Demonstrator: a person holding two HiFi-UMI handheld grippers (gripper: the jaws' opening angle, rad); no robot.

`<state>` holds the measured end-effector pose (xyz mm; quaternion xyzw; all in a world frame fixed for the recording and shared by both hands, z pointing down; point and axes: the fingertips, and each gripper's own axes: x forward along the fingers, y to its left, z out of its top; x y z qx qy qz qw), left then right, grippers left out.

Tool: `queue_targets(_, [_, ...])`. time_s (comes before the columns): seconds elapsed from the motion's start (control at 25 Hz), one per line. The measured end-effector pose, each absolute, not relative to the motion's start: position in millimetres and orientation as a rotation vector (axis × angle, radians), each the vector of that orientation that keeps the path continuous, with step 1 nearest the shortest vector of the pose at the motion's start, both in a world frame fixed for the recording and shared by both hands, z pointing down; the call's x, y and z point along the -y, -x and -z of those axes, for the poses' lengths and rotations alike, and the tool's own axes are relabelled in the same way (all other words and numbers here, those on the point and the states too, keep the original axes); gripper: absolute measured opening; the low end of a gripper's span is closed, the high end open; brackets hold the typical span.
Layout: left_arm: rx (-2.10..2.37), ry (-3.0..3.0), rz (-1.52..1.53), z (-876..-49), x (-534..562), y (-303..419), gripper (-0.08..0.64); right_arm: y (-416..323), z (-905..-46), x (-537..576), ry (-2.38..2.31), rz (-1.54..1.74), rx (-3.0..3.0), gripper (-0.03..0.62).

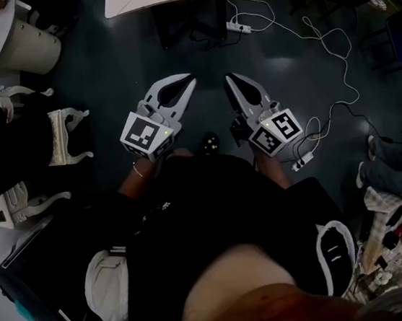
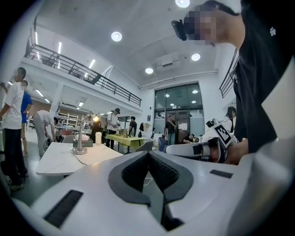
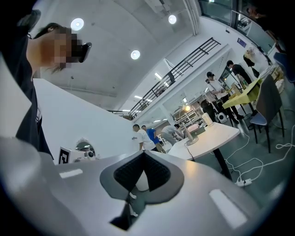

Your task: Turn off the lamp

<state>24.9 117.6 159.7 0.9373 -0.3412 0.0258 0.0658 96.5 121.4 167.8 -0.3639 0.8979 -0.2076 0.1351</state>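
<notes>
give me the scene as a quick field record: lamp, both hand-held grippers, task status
lamp: slim silver desk lamp, lit, standing on white table
left hand-held gripper: shut, empty
right hand-held gripper: shut, empty
gap: lamp well ahead of both, untouched
task status: lamp not yet switched off

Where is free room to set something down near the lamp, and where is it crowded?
The white table is bare in front of the lamp, except for its cord; behind the lamp, a box and cup crowd it. On the floor, cables clutter the right side.
</notes>
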Motion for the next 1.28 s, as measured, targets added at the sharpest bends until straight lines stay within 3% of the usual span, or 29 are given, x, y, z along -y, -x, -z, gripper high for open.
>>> queue_targets(0.6, [1.158,-2.71,-0.083,-173.6,-97.4,5.8,0.008,-62.1,-183.6,-94.8,0.949,0.679,-2.674,-0.002])
queue_targets(1.28, [1.009,-2.789,-0.103,-191.8,-13.7,6.9,0.006,-51.8,-194.0,-21.2,1.078,0.701,-2.659,-0.002])
